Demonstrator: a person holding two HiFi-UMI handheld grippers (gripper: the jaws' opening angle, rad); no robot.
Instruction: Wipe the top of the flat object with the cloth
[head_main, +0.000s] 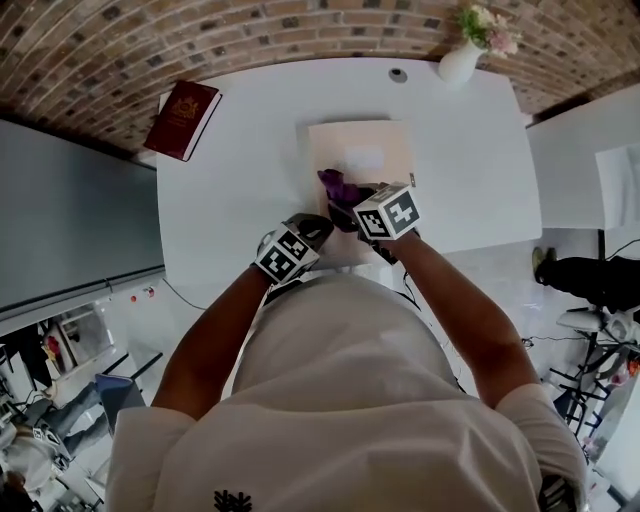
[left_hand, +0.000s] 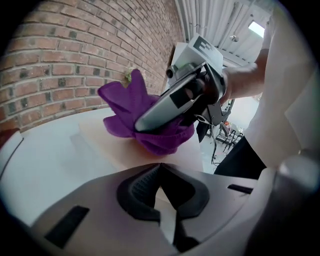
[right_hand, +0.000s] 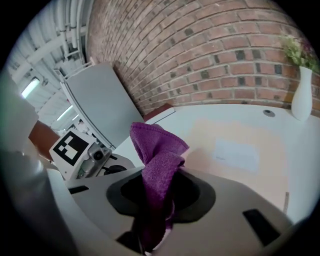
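A flat beige board (head_main: 372, 140) lies in the middle of the white table (head_main: 230, 190), with a pale label (head_main: 363, 158) on its top. My right gripper (head_main: 352, 203) is shut on a purple cloth (head_main: 338, 186), which it holds on the board's near half. In the right gripper view the cloth (right_hand: 157, 145) sticks up from between the jaws of the right gripper (right_hand: 164, 172). My left gripper (head_main: 316, 228) is at the board's near left edge, jaws closed. The left gripper view shows the left gripper (left_hand: 161, 187), the board (left_hand: 115, 145) and the cloth (left_hand: 125, 107) beyond.
A dark red book (head_main: 182, 118) lies at the table's far left corner. A white vase with flowers (head_main: 462, 58) stands at the far right, with a small round fitting (head_main: 398, 74) beside it. A brick wall runs behind the table. Grey panels stand to the left.
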